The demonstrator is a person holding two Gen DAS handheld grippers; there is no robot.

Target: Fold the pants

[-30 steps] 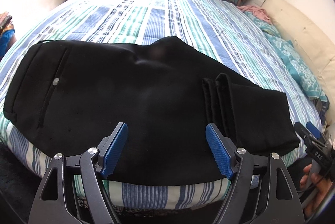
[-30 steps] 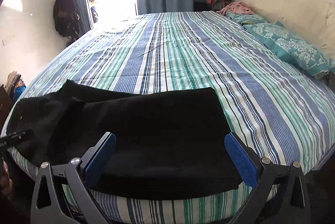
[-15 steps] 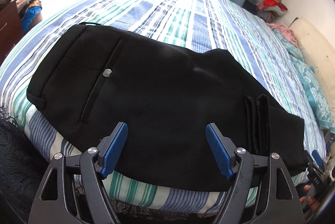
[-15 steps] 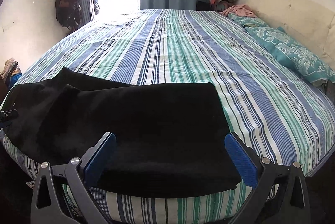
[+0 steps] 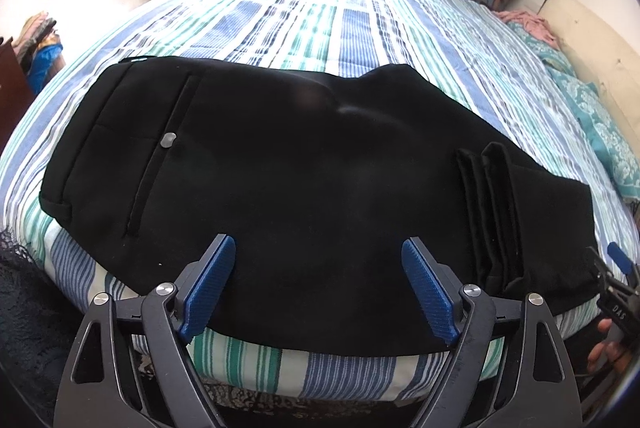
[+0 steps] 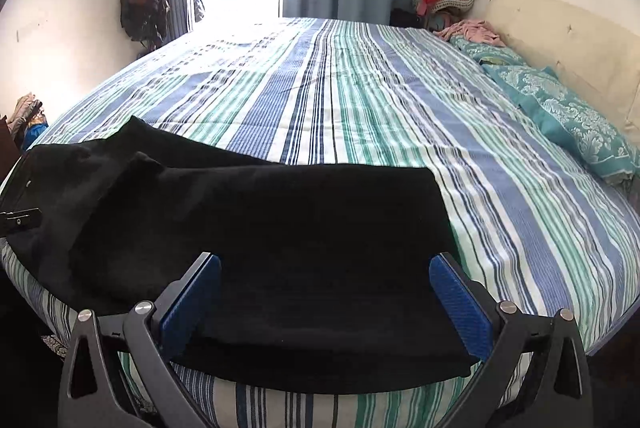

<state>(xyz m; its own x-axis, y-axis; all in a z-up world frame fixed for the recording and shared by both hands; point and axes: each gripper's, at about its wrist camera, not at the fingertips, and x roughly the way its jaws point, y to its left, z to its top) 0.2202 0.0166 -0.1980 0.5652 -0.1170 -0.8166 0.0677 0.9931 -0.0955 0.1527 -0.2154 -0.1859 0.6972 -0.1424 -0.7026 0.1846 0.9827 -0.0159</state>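
Along the near edge of the striped bed (image 6: 360, 100), black pants (image 5: 300, 168) lie partly folded, left gripper (image 5: 318, 288) and right gripper (image 6: 326, 302) both spread empty, so a one-layer grab could undo the folds.

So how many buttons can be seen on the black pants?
1. A single grey button sits on the back pocket of the black pants, toward the waistband end, on the left in the left wrist view. Others may be hidden underneath.
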